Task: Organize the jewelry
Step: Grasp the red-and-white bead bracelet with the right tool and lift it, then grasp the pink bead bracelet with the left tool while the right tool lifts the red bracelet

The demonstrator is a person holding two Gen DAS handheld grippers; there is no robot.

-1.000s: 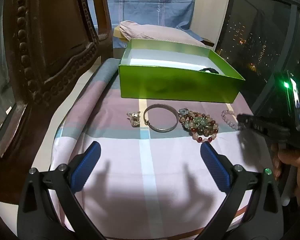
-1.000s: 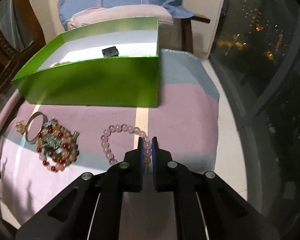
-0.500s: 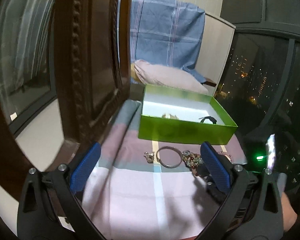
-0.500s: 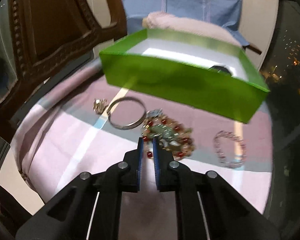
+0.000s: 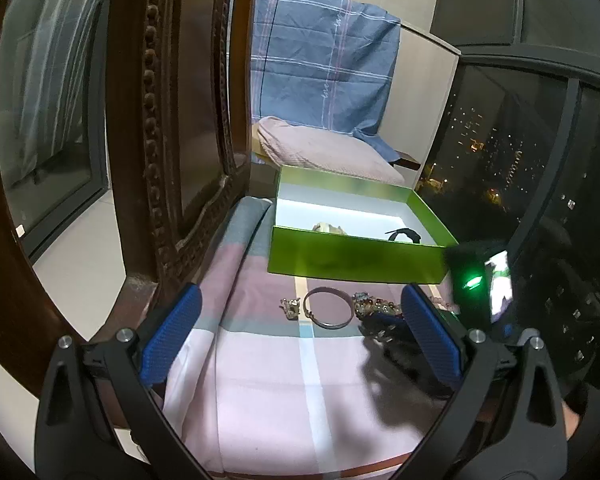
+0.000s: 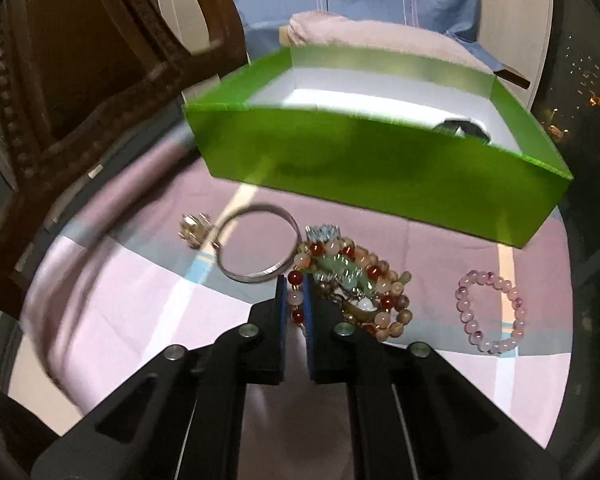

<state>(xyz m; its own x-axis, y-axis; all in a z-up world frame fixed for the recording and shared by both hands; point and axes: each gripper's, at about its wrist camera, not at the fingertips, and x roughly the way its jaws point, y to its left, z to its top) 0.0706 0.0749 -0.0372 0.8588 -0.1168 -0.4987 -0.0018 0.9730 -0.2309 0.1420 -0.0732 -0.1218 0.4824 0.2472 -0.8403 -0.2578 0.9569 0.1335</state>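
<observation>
A green box (image 6: 380, 168) stands open on the checked cloth; a dark item (image 6: 466, 128) lies inside. In front of it lie a small silver trinket (image 6: 194, 228), a silver bangle (image 6: 256, 248), a heap of red, tan and green bead bracelets (image 6: 348, 276) and a pink bead bracelet (image 6: 490, 312). My right gripper (image 6: 295, 300) has its jaws nearly closed around beads at the heap's left edge. My left gripper (image 5: 300, 344) is open and empty, held high and back from the jewelry. The box (image 5: 356, 256), bangle (image 5: 328, 312) and right gripper body (image 5: 404, 332) show in the left wrist view.
A carved dark wooden chair back (image 5: 172, 120) rises at the left. A pink pillow (image 5: 328, 152) and a blue checked cloth (image 5: 320, 64) lie behind the box. A dark window (image 5: 500, 152) is at the right.
My right gripper let go of the pink bracelet's side, swung left and came down on the mixed bead heap. My left gripper rose and pulled back.
</observation>
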